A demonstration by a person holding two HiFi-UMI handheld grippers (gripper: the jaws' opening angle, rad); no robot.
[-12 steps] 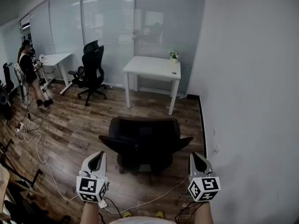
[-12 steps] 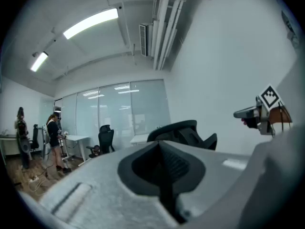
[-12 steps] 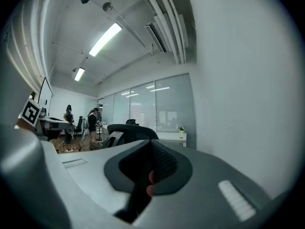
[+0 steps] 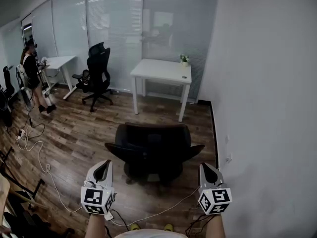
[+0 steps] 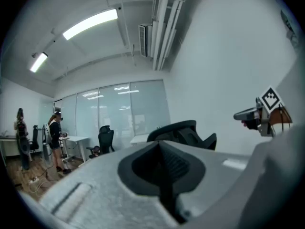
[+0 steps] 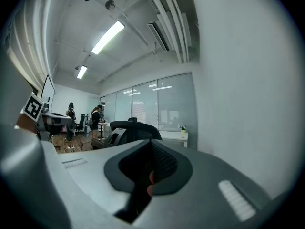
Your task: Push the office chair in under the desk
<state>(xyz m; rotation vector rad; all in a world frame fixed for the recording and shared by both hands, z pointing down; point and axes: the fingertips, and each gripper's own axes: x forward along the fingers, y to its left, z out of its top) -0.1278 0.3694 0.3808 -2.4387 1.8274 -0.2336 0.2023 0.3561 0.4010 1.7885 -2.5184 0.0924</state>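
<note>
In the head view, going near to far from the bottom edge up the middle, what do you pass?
left claw and right claw, level with each other → office chair → wood floor → white desk → glass wall

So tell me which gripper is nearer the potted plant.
Right. The right gripper is back from the potted plant, slightly right; the left gripper is back and well left.

Left gripper (image 4: 102, 171) and right gripper (image 4: 206, 172): both held low at near edge, pointing far, jaws closed, nothing between them.
</note>
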